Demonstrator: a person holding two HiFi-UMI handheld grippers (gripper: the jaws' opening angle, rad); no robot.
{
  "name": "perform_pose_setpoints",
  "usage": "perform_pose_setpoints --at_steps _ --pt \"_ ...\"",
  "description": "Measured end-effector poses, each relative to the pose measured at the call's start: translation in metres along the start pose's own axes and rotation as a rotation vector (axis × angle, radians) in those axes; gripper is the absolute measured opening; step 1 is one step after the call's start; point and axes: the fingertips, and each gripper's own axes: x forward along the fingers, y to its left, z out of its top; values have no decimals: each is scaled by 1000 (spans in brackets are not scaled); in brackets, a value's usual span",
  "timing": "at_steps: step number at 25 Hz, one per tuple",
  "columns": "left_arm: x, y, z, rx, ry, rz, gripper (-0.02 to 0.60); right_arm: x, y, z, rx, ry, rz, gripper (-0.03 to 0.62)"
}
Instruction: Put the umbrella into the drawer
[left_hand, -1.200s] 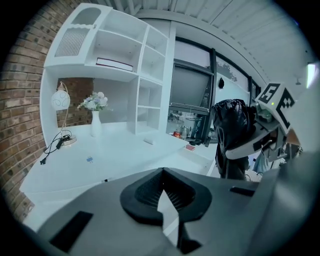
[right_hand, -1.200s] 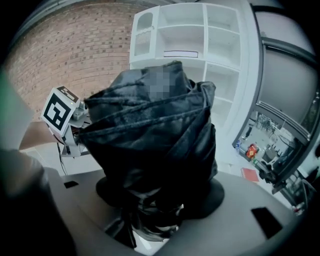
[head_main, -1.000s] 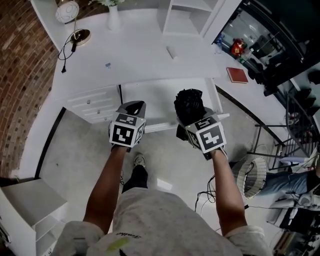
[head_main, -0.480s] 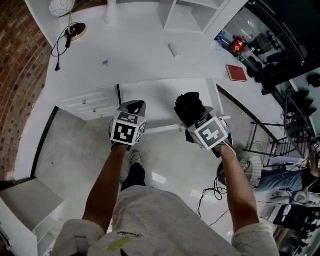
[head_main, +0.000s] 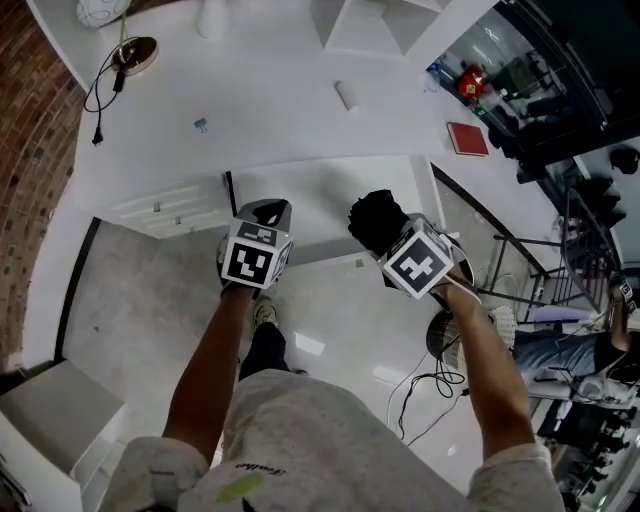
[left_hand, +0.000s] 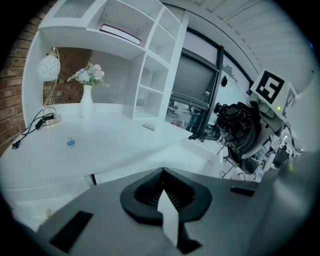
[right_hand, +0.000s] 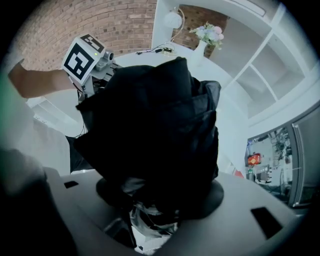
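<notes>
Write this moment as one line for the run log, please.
left hand-held gripper: shut, empty | right hand-held gripper: shut on umbrella | drawer: open, umbrella not yet inside

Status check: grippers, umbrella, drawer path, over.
Left gripper shut, empty. Right gripper shut on umbrella, held by the drawer. Drawer looks open, nothing seen blocking it.

Bright even indoor light, cool bluish cast, strong fisheye bending, dark vignetted corners in gripper views, soft shadows
</notes>
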Motion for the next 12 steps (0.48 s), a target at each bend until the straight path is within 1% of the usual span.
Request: perform_pose_setpoints --at_steps 4,8,12 --pt "10 4 -2 9 10 -18 -3 10 -2 4 -65 63 5 252" --pt "17 11 -5 7 18 -30 -3 20 -1 5 -160 147 20 252" --pt "21 19 -13 -14 35 -37 -3 29 -2 5 -244 227 31 252"
